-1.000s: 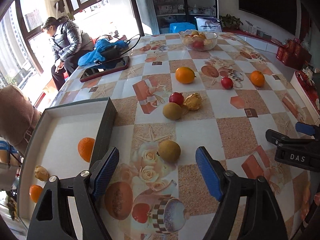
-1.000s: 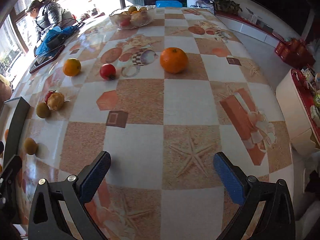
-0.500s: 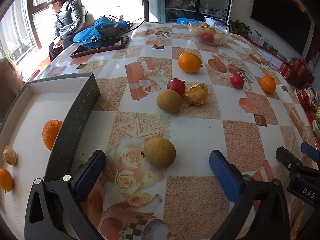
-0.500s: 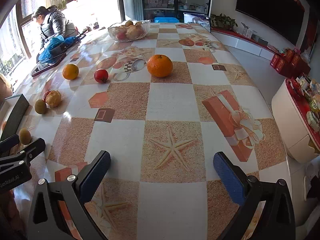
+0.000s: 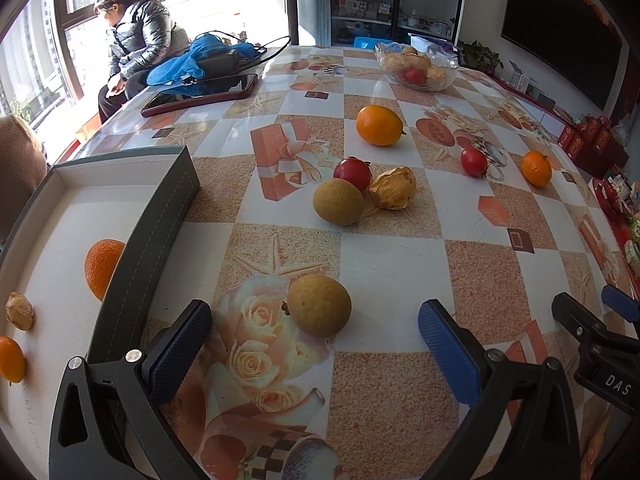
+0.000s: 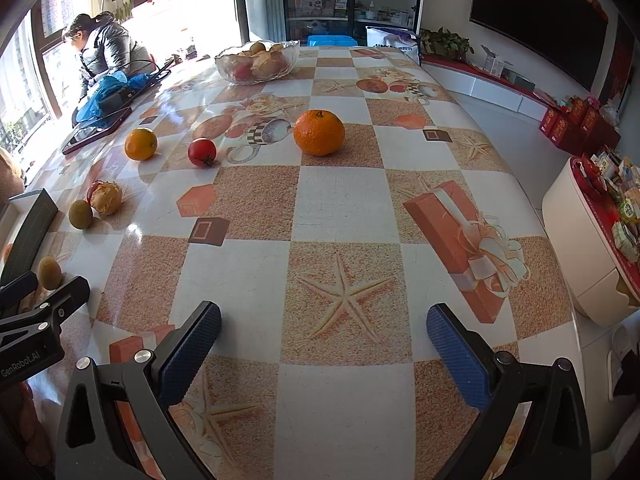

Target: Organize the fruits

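A round brown fruit [image 5: 319, 305] lies on the patterned table, just ahead of my left gripper [image 5: 314, 344] and between the lines of its fingers. That gripper is open and its pads are clear of the fruit. To its left is a grey-rimmed tray [image 5: 152, 240] holding an orange [image 5: 102, 266], a walnut-like piece [image 5: 19, 311] and a small orange [image 5: 11, 359]. Farther off lie another brown fruit [image 5: 338, 201], a red fruit [image 5: 353, 172], a crinkled yellow one [image 5: 393, 188] and an orange [image 5: 379, 125]. My right gripper [image 6: 324, 348] is open over bare table. A mandarin [image 6: 319, 132] and a tomato [image 6: 202, 152] lie beyond it.
A glass bowl [image 5: 416, 68] of fruit stands at the far end. A tablet in a red case [image 5: 200, 94] and a blue jacket [image 5: 192, 62] lie at the back left, near a seated person [image 5: 136, 40]. The table edge [image 6: 532, 208] drops off on the right.
My left gripper's jaws opened wider. It dropped closer to the near brown fruit and rolled, so the tray slid toward the left. The right gripper barely moved.
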